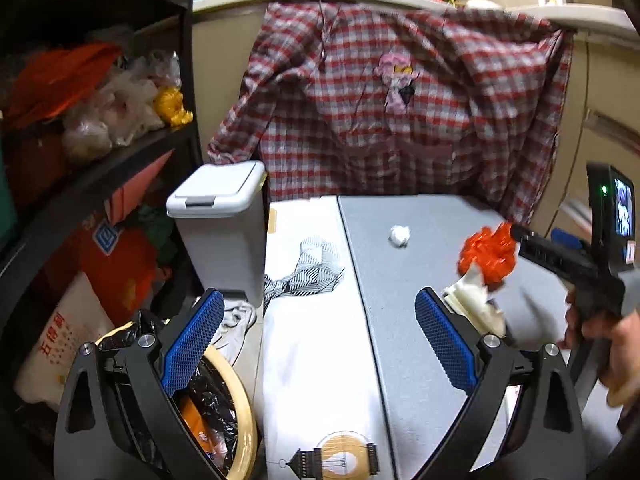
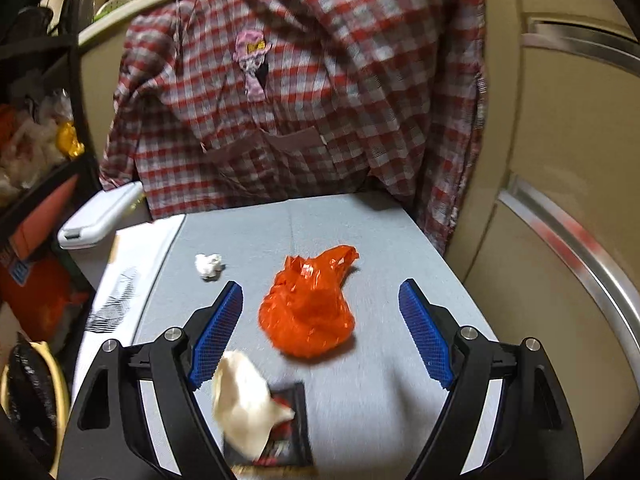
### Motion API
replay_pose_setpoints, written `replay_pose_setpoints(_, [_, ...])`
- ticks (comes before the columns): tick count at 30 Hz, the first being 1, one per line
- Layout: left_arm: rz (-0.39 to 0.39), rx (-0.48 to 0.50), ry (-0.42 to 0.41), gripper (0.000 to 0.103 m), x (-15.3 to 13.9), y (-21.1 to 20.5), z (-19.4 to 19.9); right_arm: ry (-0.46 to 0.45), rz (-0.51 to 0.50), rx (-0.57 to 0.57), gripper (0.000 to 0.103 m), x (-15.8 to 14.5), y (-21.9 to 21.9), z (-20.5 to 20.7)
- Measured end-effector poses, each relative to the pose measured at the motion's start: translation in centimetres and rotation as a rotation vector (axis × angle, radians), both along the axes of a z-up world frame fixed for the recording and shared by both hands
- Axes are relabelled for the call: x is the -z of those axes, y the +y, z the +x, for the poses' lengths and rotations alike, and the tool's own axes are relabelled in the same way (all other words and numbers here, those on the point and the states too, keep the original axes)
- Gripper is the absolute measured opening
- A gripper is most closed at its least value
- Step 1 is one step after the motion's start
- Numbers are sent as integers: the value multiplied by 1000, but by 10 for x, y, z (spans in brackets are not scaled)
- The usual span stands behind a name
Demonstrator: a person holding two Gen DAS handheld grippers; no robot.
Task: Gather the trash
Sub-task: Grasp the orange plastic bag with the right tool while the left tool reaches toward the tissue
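A crumpled orange plastic bag (image 2: pixel 308 312) lies on the grey tabletop (image 2: pixel 400 240), in the gap between the blue pads of my right gripper (image 2: pixel 320 286). That gripper is open and its pads stand clear of the bag. A small white paper ball (image 2: pixel 208 266) sits to the left of it. A cream paper wad (image 2: pixel 244 404) rests on a dark wrapper (image 2: pixel 290 432) near the left finger. My left gripper (image 1: pixel 320 296) hovers open and empty over the table's left part, with the paper ball (image 1: pixel 400 236), orange bag (image 1: pixel 488 256) and right gripper (image 1: pixel 532 240) ahead to the right.
A grey lidded trash can (image 1: pixel 216 200) stands left of the table. A round cream-rimmed bin (image 1: pixel 244 404) with a black liner sits below it. Dark shelves (image 1: pixel 100 176) full of bags are at the far left. A plaid shirt (image 1: pixel 400 100) hangs behind the table, and cabinet doors (image 2: pixel 560 160) are on the right.
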State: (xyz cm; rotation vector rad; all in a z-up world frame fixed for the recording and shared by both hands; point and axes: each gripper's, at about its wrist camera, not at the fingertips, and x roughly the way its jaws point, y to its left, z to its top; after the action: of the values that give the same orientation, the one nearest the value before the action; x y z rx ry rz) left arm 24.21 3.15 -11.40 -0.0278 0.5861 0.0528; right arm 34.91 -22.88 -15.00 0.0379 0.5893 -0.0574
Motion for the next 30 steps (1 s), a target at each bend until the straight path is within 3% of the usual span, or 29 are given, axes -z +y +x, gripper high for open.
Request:
replay_pose_setpoints(11, [-39,-35,42,93,17,12,19,26,-28,-29,80,29,2,51])
replay_pose_setpoints(13, [-28,-27,46,93,20,9,22,25,-34,-58,55,31,5,54])
replay_pose_setpoints(14, [-24,-22,47,93,21,7,22,38,-35,-85,23,33,7,55])
replay_pose_setpoints(19, [-26,7,54,93,28,-5,26,37,-95,-136,18,23,12,46])
replay_pose_setpoints(24, [-26,48,42,93,25,-24,29,6,-142,-152,18,-7,1,27])
replay_pose_setpoints(30, [-87,89,41,93,20,-56,48,-31,-95,-104,18,-34,-38,5])
